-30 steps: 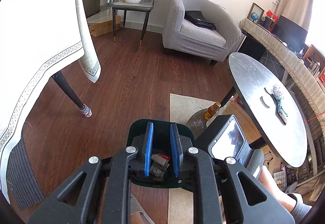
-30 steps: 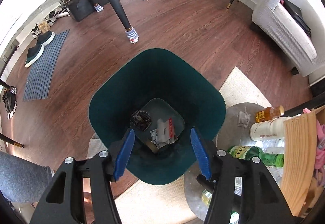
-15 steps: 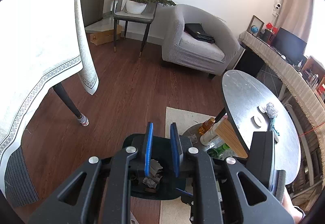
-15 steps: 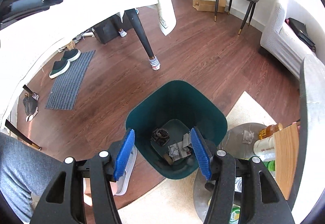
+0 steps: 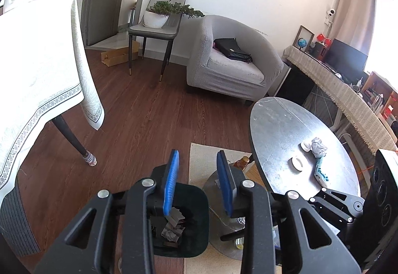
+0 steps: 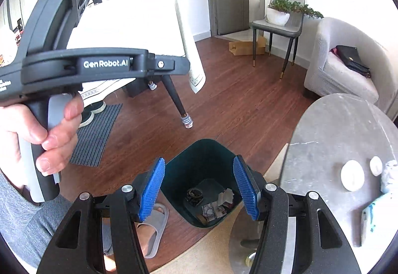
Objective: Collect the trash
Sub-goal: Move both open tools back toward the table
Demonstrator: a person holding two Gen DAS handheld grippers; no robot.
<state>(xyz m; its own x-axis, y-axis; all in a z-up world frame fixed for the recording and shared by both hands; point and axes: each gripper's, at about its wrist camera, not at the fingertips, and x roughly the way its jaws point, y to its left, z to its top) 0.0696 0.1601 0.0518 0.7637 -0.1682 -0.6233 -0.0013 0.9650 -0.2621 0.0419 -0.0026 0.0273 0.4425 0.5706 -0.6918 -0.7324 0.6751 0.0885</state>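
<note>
Sitting on the wood floor at the near edge of a beige rug (image 6: 199, 256), the dark green bin (image 6: 199, 169) is where the trash goes, and it already holds crumpled paper and wrappers (image 6: 216, 206) at its bottom. Its spot just left of the round grey desk (image 5: 281, 129) seems chosen so that scraps can be carried over the rim and dropped straight in.

On that desk, toward its right side, lie a crumpled paper ball (image 5: 318, 147), two small white lids or caps (image 5: 298, 162) and a white-and-teal wrapper (image 5: 321, 173); these look like the pieces not yet collected.

Both tools hang above the bin, empty. The left tongs (image 5: 197, 182) are spread with a moderate gap, nothing between the blue pads. The right tongs (image 6: 197, 187) are spread wider, framing the bin's mouth from above. The person's left hand (image 6: 47, 132) grips the left tool's handle, high at the left of the right wrist view.

Under the desk, a lower round shelf (image 5: 216, 182) carries bottles, one with an amber cap (image 5: 242, 163); a reach for the desk top must pass over them. Farther off stand a cloth-covered dining table (image 5: 37, 75) at left, a grey armchair (image 5: 231, 62) with a black bag, and a chair bearing a potted plant (image 5: 159, 15). A slippered foot (image 6: 151, 231) rests near the bin.
</note>
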